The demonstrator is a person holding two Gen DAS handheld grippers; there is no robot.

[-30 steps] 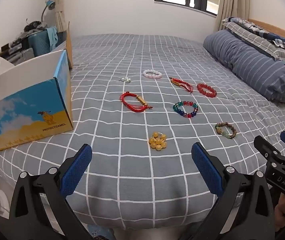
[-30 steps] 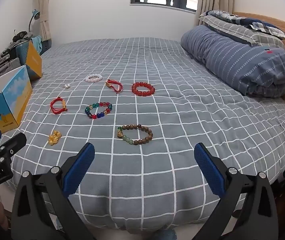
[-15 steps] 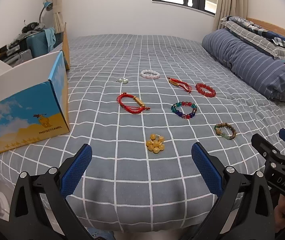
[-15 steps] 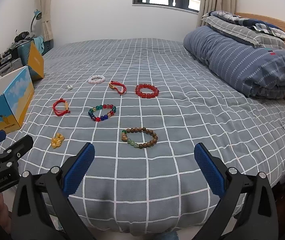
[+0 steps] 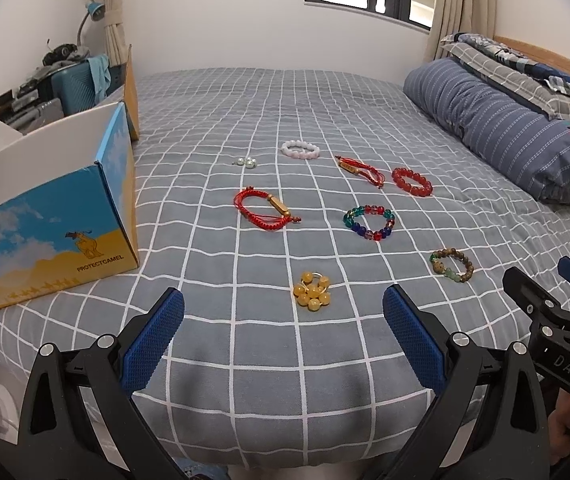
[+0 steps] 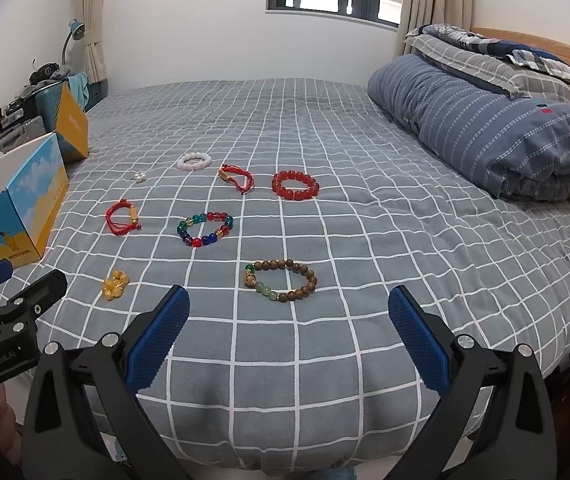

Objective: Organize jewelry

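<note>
Left wrist view. Left claw (image 5: 283,334) wide apart, holding nothing, low over the near edge of the bed (image 5: 221,376). Straight ahead, between the blue pads (image 5: 153,344): a little bunch of yellow beads (image 5: 312,295). Past it, a red cord bracelet (image 5: 263,208) with a gold tube. To its right, a rainbow bead bracelet (image 5: 369,222). Farther back: tiny pearl pieces (image 5: 246,162), a pale pink bracelet (image 5: 301,149), a second red cord bracelet (image 5: 361,168), a red bead bracelet (image 5: 411,181). Off to the right, near the other claw, a brown bead bracelet (image 5: 451,265). On the left, on the bed, an open blue and yellow box (image 5: 53,216), maybe the place for it all.

Right wrist view. Right claw (image 6: 289,336) also wide apart and empty. Brown bead bracelet (image 6: 281,280) just ahead, between its pads. Yellow beads (image 6: 115,280) off to the left, close to the left claw (image 6: 13,300). Box (image 6: 13,208) at the far left. Pearl pieces (image 6: 139,176) too small here to say what kind.

Probably all light and easy to lift. Round beads hard and slippery, likely to roll out of a pinch. Better to nip across one side of the ring. Cords soft and floppy, best pinched at the gold tube. Soft bed under it all, so likely some sinking on a push down.
</note>
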